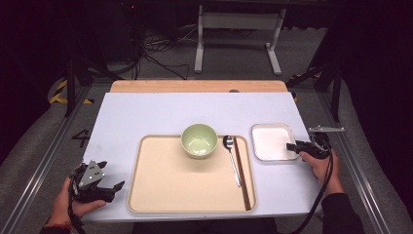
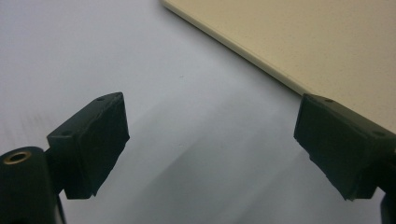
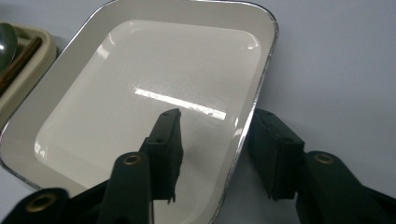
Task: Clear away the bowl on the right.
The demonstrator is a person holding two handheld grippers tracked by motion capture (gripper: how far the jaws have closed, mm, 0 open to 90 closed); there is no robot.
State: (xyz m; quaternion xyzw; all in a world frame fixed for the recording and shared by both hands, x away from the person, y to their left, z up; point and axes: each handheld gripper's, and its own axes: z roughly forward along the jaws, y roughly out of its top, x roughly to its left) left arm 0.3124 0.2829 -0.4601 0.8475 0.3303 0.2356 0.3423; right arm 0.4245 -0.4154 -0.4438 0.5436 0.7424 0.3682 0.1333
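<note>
Tray contents: the beige tray (image 1: 170, 180) carries a green bowl (image 1: 199, 140) at its far edge, with nothing visible inside it, plus a spoon (image 1: 232, 156) and a pair of brown chopsticks (image 1: 241, 170) lying side by side along its right side.

White dish: the square white dish (image 1: 272, 141) sits on the table (image 1: 146, 112) just right of the tray, apart from it, and you can see it holds nothing; its glossy floor only reflects the lights.

Dish axis: it is nearly square with rounded corners, so no real long axis; it lies flat, its sides roughly in line with the table edges.

Dish and your right tongs: your right gripper (image 3: 212, 154) straddles the dish's (image 3: 140, 93) near right rim, one jaw over the inside floor, the other outside on the table side.

Right tongs state: narrowed about halfway around the rim; in the right gripper view a gap shows between each pad and the rim, so you are not clamping it yet.

Left tongs state: your left gripper (image 2: 210, 149) stands wide with nothing between the jaws.

Left tongs place: low over bare table at the tray's (image 2: 303, 42) near left corner, well apart from the dish.
</note>
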